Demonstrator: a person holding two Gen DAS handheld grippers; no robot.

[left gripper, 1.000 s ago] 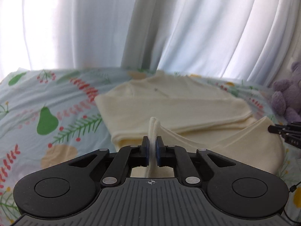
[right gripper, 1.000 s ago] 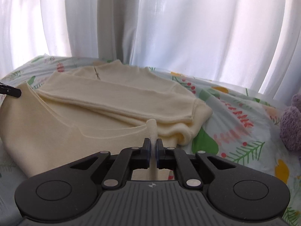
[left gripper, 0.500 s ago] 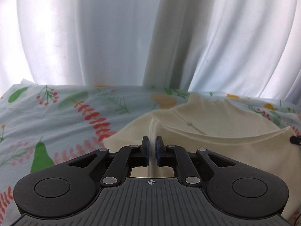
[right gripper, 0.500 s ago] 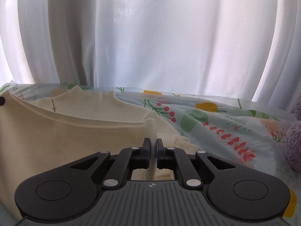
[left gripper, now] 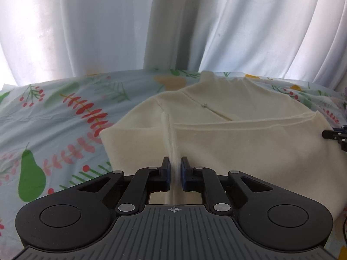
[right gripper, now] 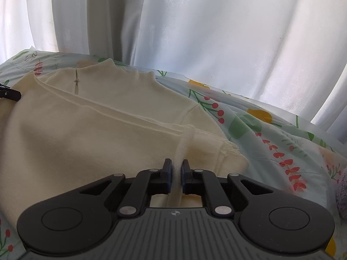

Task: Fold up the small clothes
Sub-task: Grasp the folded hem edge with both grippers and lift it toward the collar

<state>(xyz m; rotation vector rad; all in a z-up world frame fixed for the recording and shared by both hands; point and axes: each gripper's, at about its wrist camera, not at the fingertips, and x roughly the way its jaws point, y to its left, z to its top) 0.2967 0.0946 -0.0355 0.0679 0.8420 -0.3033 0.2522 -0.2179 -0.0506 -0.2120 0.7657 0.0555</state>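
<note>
**Hem carried up toward the collar, fold nearly laid**

Big change in a second: both grippers have swept the bottom edge of the cream sweater (left gripper: pixel 249 147) forward over its body; a second ago the folded sleeves lay exposed across the middle, and now the lifted panel covers them, its leading edge sitting just short of the collar (right gripper: pixel 121 69) and the little neck fastening; that reads as the lengthwise fold almost complete, with only the lay-down and release left, by my judgement.

The left gripper (left gripper: pixel 174 170) has its fingers narrowed to a slit, pinching a ridge of cream fabric that runs up between the pads; the right gripper (right gripper: pixel 175 170) matches it, nearly closed on its own pinch of the hem, near the sweater's right side where a frayed cuff (right gripper: pixel 229 147) peeks out.

The sweater lies on the fruit-print bedsheet (left gripper: pixel 65 117), toward the far edge of the bed by the white curtains (right gripper: pixel 216 32); a purple plush toy (right gripper: pixel 341 192) sits at the bed's right edge, apart from the garment.
</note>
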